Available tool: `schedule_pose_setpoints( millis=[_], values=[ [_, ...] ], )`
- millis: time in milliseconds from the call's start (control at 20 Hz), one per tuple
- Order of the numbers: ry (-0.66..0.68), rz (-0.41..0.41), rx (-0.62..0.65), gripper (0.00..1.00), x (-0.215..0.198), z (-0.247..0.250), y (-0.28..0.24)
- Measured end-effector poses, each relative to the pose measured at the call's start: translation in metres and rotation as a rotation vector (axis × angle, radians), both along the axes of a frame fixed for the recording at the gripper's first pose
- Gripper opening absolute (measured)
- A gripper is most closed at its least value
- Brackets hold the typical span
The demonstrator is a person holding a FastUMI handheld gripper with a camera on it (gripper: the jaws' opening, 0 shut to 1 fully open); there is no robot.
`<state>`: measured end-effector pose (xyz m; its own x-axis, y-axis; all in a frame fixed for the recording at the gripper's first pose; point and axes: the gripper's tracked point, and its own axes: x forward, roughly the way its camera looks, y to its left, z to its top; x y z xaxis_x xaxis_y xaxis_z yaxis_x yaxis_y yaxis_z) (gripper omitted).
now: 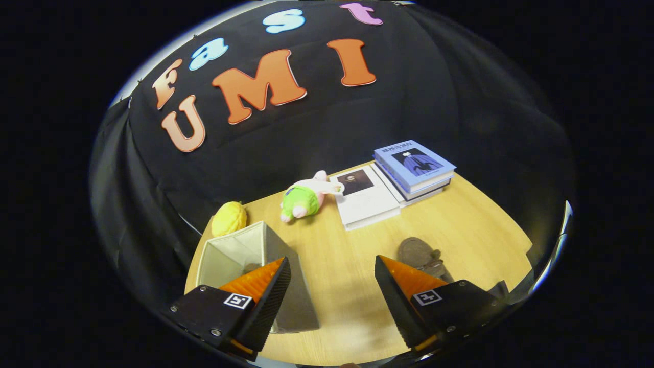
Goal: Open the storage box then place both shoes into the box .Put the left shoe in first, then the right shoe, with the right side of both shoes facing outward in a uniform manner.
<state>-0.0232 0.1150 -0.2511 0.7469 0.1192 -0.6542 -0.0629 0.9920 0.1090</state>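
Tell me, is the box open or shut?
Open. The storage box by the left finger shows its pale inside walls, with no lid over it. The gripper is open, holding nothing.

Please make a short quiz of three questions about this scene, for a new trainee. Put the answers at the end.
1. True or false: the storage box beside the left finger is already open.
2. What lies just beyond the right finger on the wooden table?
A. a brown shoe
B. a cup
C. a ball
3. Fill in: the gripper is ____, with nothing between its fingers.

Key: 1 true; 2 A; 3 open. Also note the plush toy, the yellow toy and the books at the far side of the table.
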Motion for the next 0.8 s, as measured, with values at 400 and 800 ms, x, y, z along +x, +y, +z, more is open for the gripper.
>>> schedule_pose_setpoints(
  millis=[400,800],
  values=[
    [0.031,-0.129,-0.070,0.98,-0.008,-0.021,-0.095],
    [0.130,-0.236,-0.139,0.99,-0.033,-0.072,-0.166]
  ],
)
